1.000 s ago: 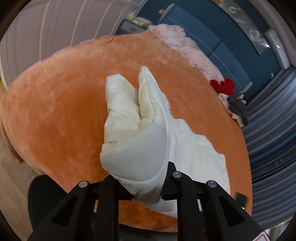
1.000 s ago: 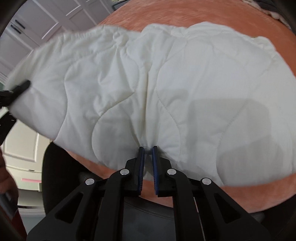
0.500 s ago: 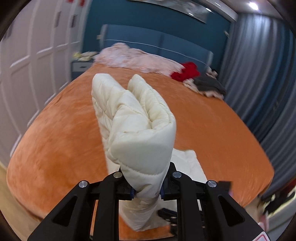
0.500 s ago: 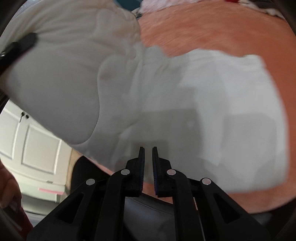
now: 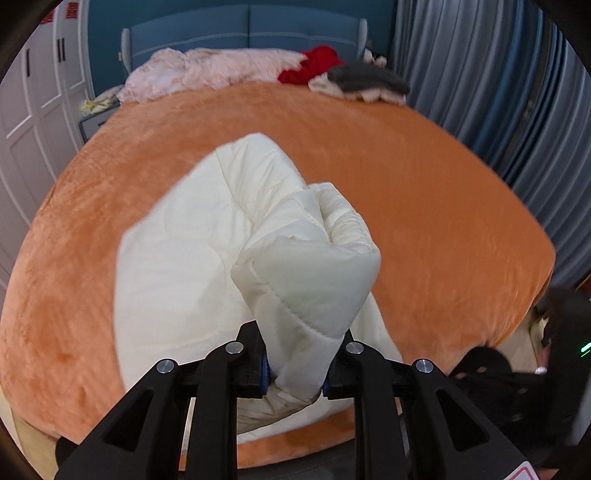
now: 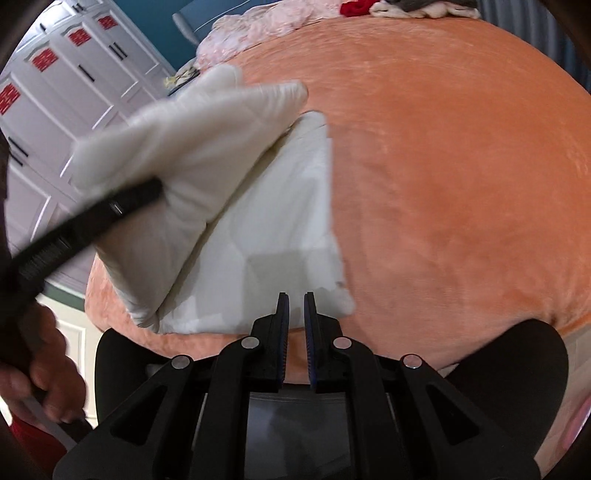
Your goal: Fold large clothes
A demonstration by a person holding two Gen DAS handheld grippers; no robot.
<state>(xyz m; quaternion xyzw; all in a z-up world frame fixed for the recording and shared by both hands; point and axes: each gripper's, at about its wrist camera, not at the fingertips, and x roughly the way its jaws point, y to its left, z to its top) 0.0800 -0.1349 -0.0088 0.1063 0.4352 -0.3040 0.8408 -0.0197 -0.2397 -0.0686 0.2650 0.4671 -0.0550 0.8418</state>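
A cream quilted garment (image 5: 177,273) lies partly folded near the front edge of the orange bed (image 5: 424,206). My left gripper (image 5: 295,369) is shut on a thick bunched fold of it and holds that part raised above the rest. In the right wrist view the garment (image 6: 266,236) lies at the left, with the lifted flap (image 6: 177,147) held up by the left gripper's arm (image 6: 92,221). My right gripper (image 6: 294,314) is nearly closed and empty, hovering just over the garment's near right corner.
A pink blanket (image 5: 207,70), a red garment (image 5: 314,66) and a grey and cream pile (image 5: 365,83) lie at the head of the bed by the blue headboard (image 5: 243,33). White wardrobes (image 6: 55,88) stand left; grey curtains (image 5: 498,92) hang right.
The right gripper has let go of the garment's edge and drawn back. The left gripper has swung its held fold up and over toward the right, doubling the garment.
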